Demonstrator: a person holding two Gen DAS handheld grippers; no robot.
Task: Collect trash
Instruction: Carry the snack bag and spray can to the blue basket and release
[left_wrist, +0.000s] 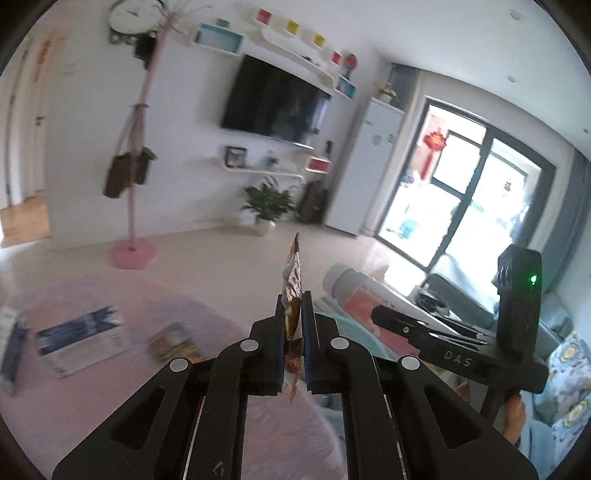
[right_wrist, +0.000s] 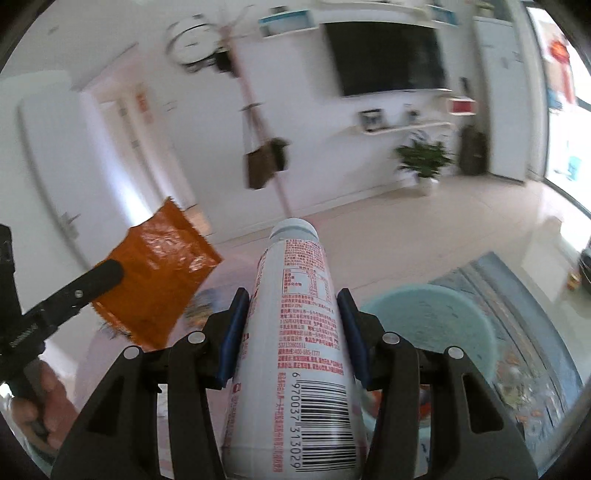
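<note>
My left gripper (left_wrist: 294, 317) is shut on an orange foil snack wrapper (left_wrist: 292, 284), held edge-on and upright in the air. The same wrapper (right_wrist: 159, 273) shows flat in the right wrist view, pinched by the left gripper (right_wrist: 110, 273). My right gripper (right_wrist: 293, 314) is shut on a white plastic bottle (right_wrist: 295, 332) with red print and a barcode, cap pointing forward. The bottle (left_wrist: 354, 291) and the right gripper (left_wrist: 376, 314) also show at the right in the left wrist view.
A pink round rug (left_wrist: 110, 332) holds a blue-white box (left_wrist: 81, 339) and a small packet (left_wrist: 173, 341). A light blue round basin (right_wrist: 436, 325) sits below the bottle. A patterned mat (right_wrist: 517, 332), a coat stand (left_wrist: 135, 251), a potted plant (left_wrist: 267, 206) and a sofa (left_wrist: 565, 369) surround the spot.
</note>
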